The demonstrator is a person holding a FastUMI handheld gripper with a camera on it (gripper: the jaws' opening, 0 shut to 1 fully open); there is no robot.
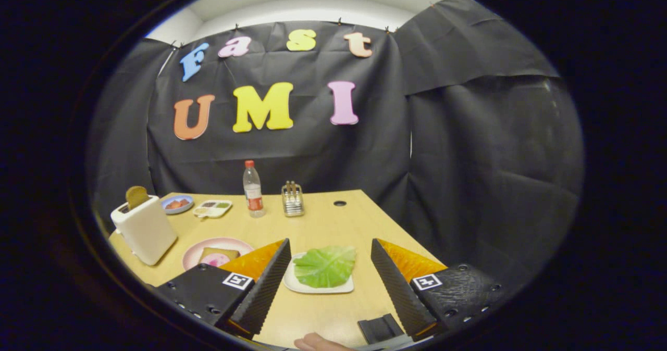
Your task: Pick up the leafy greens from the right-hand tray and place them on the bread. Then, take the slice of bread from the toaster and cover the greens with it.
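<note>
Two fingers of my gripper (329, 280) frame the near part of the counter (333, 221), and the jaws stand wide apart with nothing held between them. Just ahead of them, in the gap, I see the leafy greens (325, 265) lying flat on a white tray (295, 283); neither finger touches the leaf or the tray. The left finger (263, 288) sits just beside the tray's left edge, while the right finger (396, 288) is a little apart from its right edge.

To the left of the left finger I see a pink plate (194, 254) carrying a slice of bread (219, 254) with something pink on top; the finger partly hides the plate's right side. Further left stands a white toaster (146, 231), upright, with a brown slice of toast (136, 196) sticking up out of its slot.

Far across the counter, from left to right, I make out a small blue dish (177, 204) with reddish pieces in it, a pale divided tray (212, 208), a clear bottle (253, 189) with a red cap standing upright, and a metal rack (293, 199). A dark round hole (340, 203) shows in the counter near the far edge. At the very near edge, between the fingers, I see a fingertip of a person's hand (318, 342).
</note>
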